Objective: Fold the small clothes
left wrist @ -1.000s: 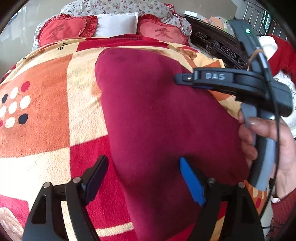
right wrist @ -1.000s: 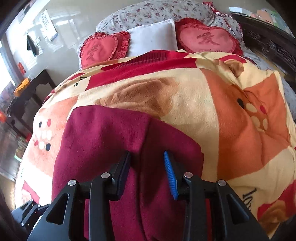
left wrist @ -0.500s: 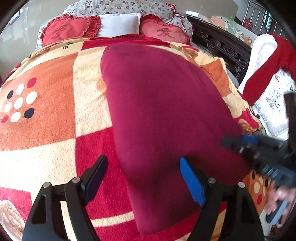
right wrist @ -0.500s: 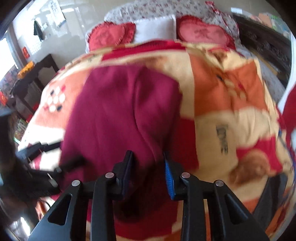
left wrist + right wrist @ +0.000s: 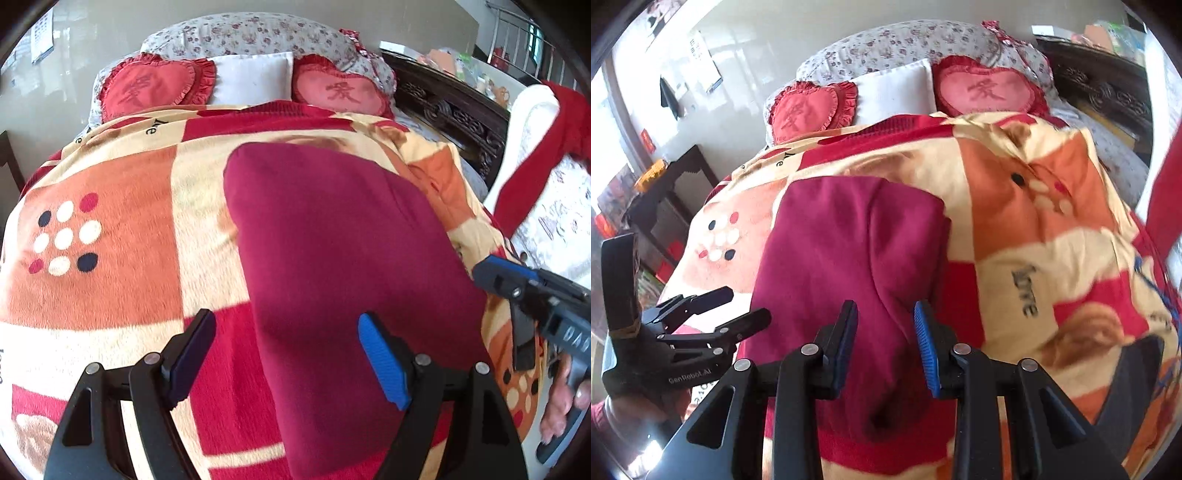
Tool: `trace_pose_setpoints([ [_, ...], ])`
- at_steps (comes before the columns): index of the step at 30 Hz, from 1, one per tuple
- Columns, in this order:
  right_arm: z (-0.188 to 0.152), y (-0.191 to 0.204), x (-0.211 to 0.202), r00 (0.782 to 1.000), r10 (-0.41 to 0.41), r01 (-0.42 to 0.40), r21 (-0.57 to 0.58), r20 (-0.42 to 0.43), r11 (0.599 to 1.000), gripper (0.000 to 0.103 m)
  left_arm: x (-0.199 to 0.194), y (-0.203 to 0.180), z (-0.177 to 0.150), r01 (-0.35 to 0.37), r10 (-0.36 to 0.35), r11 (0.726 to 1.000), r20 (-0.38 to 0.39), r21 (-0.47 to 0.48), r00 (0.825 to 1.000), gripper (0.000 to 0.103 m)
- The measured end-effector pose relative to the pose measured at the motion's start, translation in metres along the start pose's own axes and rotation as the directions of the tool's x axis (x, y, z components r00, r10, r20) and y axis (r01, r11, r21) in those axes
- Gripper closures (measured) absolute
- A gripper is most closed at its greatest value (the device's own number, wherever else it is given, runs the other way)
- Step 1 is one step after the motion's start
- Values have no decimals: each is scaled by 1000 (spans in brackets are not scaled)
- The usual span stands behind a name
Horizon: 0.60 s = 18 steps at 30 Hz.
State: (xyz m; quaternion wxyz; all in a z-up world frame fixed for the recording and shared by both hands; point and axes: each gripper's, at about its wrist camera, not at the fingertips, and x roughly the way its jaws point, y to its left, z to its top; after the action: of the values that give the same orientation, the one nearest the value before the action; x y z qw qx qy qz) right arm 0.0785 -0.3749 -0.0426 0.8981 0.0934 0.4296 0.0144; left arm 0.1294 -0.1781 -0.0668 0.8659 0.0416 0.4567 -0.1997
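Here the folded maroon garment [image 5: 332,258] lies flat on the patterned blanket [image 5: 103,258] — nothing grips it. The left gripper [image 5: 284,354] hovers with jaws spread wide over its near-left edge; the right gripper [image 5: 886,343], jaws partly apart and empty, hangs above its near-right part.

The maroon garment [image 5: 332,258] runs off the bottom edge beside the left gripper [image 5: 284,354], hiding its near hem. The hand [image 5: 561,410] beside the garment is cut by the lens rim.
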Motion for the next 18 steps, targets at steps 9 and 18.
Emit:
trace_pose_setpoints([
  [9, -3, -14, 61, 994, -85, 87, 23, -71, 996, 90, 34, -1, 7, -6, 7, 1000, -29, 12, 1000, 16],
  [18, -6, -21, 35, 999, -12, 17, 91, -50, 996, 87, 36, -1, 3, 0, 0, 1000, -34, -3, 999, 15],
])
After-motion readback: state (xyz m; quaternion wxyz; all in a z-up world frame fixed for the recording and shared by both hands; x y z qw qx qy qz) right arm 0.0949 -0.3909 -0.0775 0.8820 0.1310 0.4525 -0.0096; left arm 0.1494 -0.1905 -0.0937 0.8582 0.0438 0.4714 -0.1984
